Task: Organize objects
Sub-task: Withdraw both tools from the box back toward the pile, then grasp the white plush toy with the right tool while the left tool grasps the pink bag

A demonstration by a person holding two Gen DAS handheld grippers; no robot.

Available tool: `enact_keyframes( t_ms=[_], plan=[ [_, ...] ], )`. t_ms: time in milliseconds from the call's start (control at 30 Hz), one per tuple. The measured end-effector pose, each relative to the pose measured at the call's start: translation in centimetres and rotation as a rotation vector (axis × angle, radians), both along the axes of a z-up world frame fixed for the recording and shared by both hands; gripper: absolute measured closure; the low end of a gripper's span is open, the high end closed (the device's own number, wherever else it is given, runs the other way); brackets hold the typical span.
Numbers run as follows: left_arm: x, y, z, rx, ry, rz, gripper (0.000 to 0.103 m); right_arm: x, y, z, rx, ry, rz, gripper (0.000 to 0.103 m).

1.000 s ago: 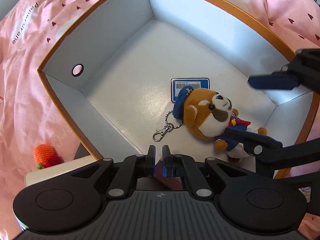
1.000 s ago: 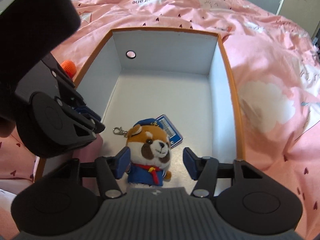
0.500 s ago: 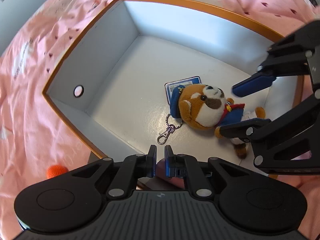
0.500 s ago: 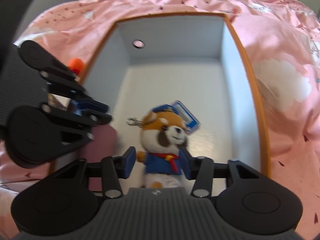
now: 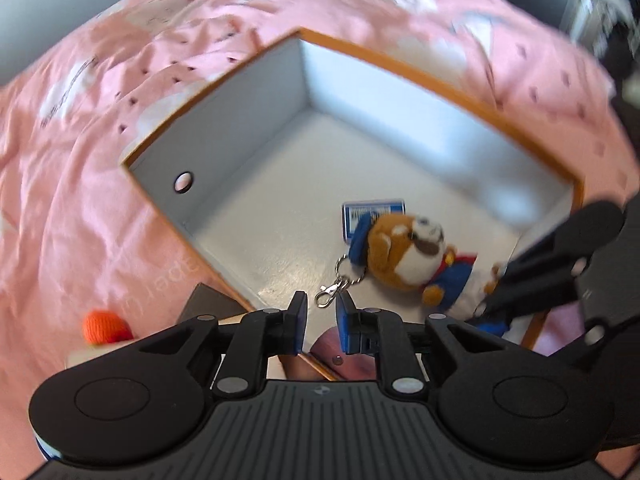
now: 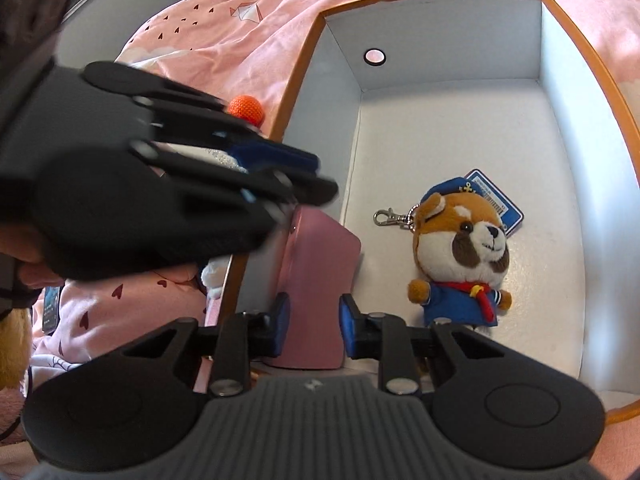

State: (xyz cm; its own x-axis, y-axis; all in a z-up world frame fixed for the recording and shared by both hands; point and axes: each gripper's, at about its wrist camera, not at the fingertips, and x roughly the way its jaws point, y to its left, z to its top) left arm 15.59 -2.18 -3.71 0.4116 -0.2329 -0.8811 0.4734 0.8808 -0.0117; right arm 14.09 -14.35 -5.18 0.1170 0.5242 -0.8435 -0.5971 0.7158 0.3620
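A plush dog keychain (image 6: 460, 256) in a blue sailor suit lies on the floor of the white box with an orange rim (image 6: 308, 56). It also shows in the left wrist view (image 5: 408, 252), inside the box (image 5: 440, 76). A pink box-shaped object (image 6: 316, 280) stands in the box's near left corner. My left gripper (image 5: 320, 322) is slightly apart above that pink object (image 5: 344, 354). My right gripper (image 6: 310, 330) straddles the pink object's lower part; the fingers look close to its sides, and contact is unclear.
The box rests on a pink bedspread (image 5: 80, 160). An orange knitted ball (image 5: 106, 326) sits on a pale object left of the box, and shows in the right wrist view (image 6: 246, 108). A plush toy and a small card lie at the left edge (image 6: 52, 304).
My right gripper has shifted left, away from the plush dog, and narrowed around the pink object. My left gripper has lifted back and its fingers have parted a little.
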Motion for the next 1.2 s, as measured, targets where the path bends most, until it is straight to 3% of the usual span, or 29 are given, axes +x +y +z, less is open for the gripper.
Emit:
enact_keyframes(
  t_ms=[100,200,433,667,867,1033,1200],
  plan=[
    [-0.5,2.3,1.7,-0.142,-0.003,0.1,0.078,0.0,-0.3,0.4,0.003,-0.002,-0.013,0.074],
    [-1.3,3.9,2.9,-0.208,-0.013,0.181,0.074,0.0,-0.3,0.7,-0.003,-0.016,-0.022,0.074],
    [-2.6,7.3,4.9,-0.245,-0.036,0.31,0.073,0.0,0.0,1.8,-0.016,-0.08,-0.034,0.074],
    [-4.8,11.6,6.0,-0.179,0.002,0.469,0.073,-1.2,2.1,5.3,0.065,-0.205,0.016,0.074],
    [-7.0,15.5,4.1,-0.174,0.07,0.664,0.061,-3.7,6.7,6.2,0.064,-0.284,0.149,0.074],
    [-8.0,18.1,1.1,-0.201,0.141,0.825,0.056,-4.7,10.3,4.2,-0.003,-0.271,0.223,0.074],
    [-7.5,19.5,-0.9,-0.241,0.172,0.895,0.052,-4.7,11.8,1.9,-0.105,-0.247,0.259,0.061]
  ],
)
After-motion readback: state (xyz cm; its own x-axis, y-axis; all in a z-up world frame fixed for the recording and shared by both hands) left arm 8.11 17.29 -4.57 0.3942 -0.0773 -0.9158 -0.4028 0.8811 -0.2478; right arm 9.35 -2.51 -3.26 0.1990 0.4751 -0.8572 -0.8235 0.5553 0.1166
